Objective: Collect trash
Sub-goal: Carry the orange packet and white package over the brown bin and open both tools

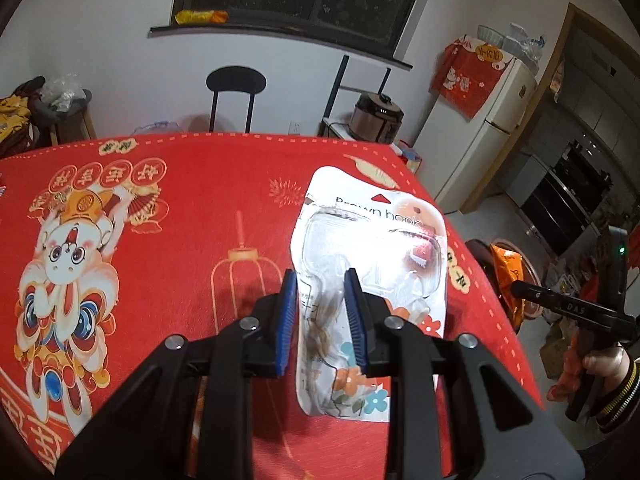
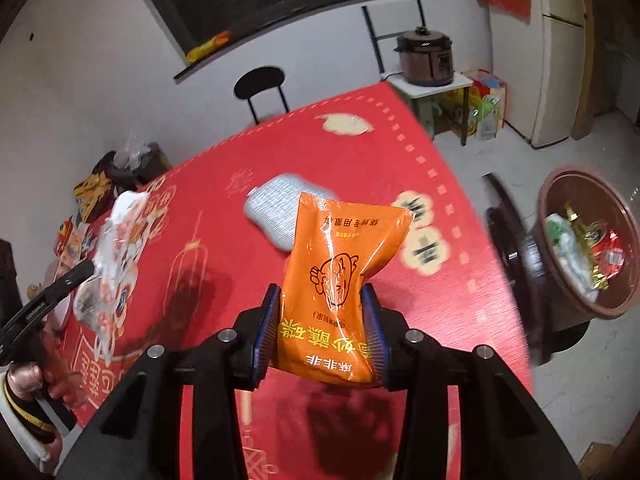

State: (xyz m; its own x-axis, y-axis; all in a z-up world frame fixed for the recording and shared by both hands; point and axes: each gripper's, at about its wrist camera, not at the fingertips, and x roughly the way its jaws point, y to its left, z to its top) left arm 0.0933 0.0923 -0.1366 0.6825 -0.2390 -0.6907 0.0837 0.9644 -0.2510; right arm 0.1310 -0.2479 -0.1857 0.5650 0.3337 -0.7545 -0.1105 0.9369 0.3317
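My left tool (image 1: pixel 320 312) clamped on the white plastic hook packet (image 1: pixel 372 264) above the red-clothed desk (image 1: pixel 180 240), my right tool (image 2: pixel 320 332) gripping the orange snack bag (image 2: pixel 340 280), grey flat pouch (image 2: pixel 276 208) on the desk behind it, brown round bin (image 2: pixel 624 296) of trash on the floor to the right.

You have two grippers (image 1: pixel 320 312), one orange packet (image 2: pixel 340 280), one hook package (image 1: pixel 372 280), one grey pouch (image 2: pixel 276 208), one bin (image 2: pixel 588 240).

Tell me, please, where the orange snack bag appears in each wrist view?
Left wrist: orange snack bag at the right edge, beyond the table, mostly hidden.
Right wrist: centre, clamped in the right gripper.
Shared landmark: the black round-backed chair against the far wall.
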